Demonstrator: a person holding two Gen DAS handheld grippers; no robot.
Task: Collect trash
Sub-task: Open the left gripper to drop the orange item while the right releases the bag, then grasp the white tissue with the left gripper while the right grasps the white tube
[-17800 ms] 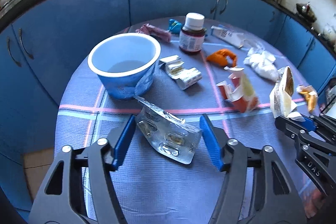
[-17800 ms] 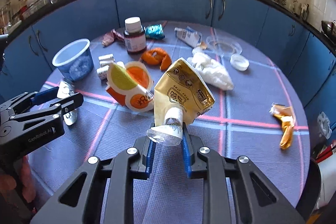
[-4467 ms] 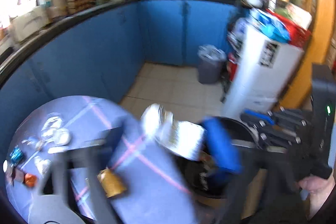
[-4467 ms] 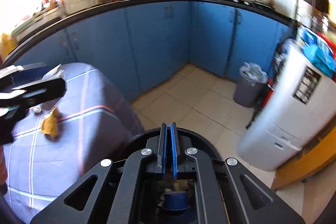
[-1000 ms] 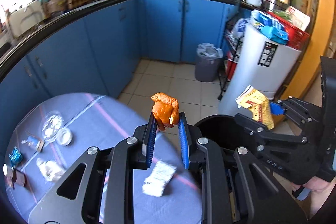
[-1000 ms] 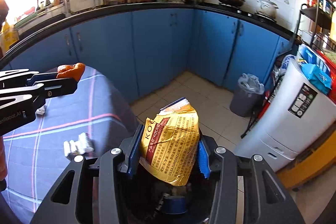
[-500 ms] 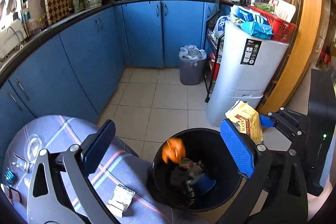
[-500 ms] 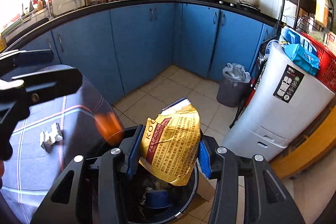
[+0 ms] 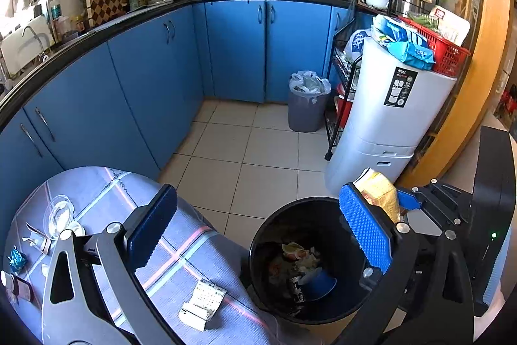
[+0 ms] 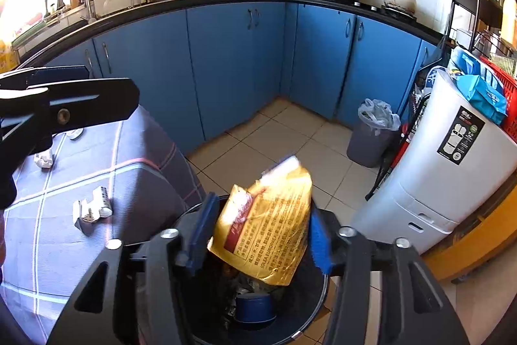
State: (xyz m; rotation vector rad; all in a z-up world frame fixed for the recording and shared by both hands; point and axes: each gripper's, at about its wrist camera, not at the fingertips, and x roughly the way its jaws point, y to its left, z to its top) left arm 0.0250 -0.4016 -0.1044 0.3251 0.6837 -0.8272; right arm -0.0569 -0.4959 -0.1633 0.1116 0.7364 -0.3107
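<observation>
A black trash bin [image 9: 258, 251] stands on the floor beside the table and holds scraps and a blue cup [image 9: 318, 283]. My left gripper [image 9: 258, 231] is wide open and empty above the bin's near rim. My right gripper [image 10: 258, 235] hangs over the bin [image 10: 318, 296], its jaws open. A yellow snack bag [image 10: 268, 228] sits blurred and tilted between them; I cannot tell whether the pads touch it. The bag also shows in the left wrist view [image 9: 378, 193]. A crumpled white wrapper [image 9: 202, 303] lies on the table near the bin.
The table with a blue checked cloth [image 9: 181, 248] holds a clear lid [image 9: 58, 212], a blue foil wrapper [image 9: 16, 259] and small white scraps [image 10: 92, 209]. A grey lined bin [image 9: 307, 105], a white appliance [image 9: 387, 125] and blue cabinets [image 9: 155, 70] surround the tiled floor.
The orange peel that fell from my left gripper is now in the bin. My right gripper's jaws have opened wider and the yellow bag has tilted and slipped lower.
</observation>
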